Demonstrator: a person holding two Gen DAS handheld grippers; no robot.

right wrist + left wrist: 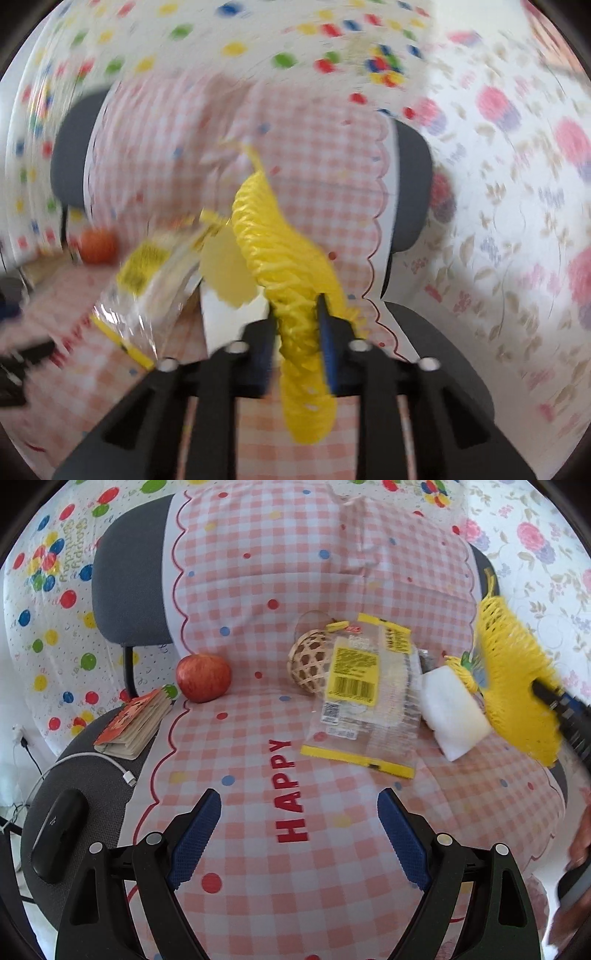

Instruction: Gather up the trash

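Observation:
My right gripper (297, 310) is shut on a yellow mesh produce net (280, 254) and holds it in the air; the net also shows at the right of the left wrist view (513, 675), blurred. A clear plastic wrapper with yellow labels (365, 690) lies on the pink checked cloth (258, 572), partly over a small woven wicker ball (308, 661). A white foam block (452, 712) lies to the wrapper's right. My left gripper (299, 812) is open and empty, hovering above the word HAPPY, nearer than the wrapper.
A red apple (203, 677) and a small notebook (135, 723) sit left of the wrapper. A black case (59, 834) and a white cable (110, 764) lie on the dark chair seat (88, 790) at left. The chair backrest (129, 583) stands behind.

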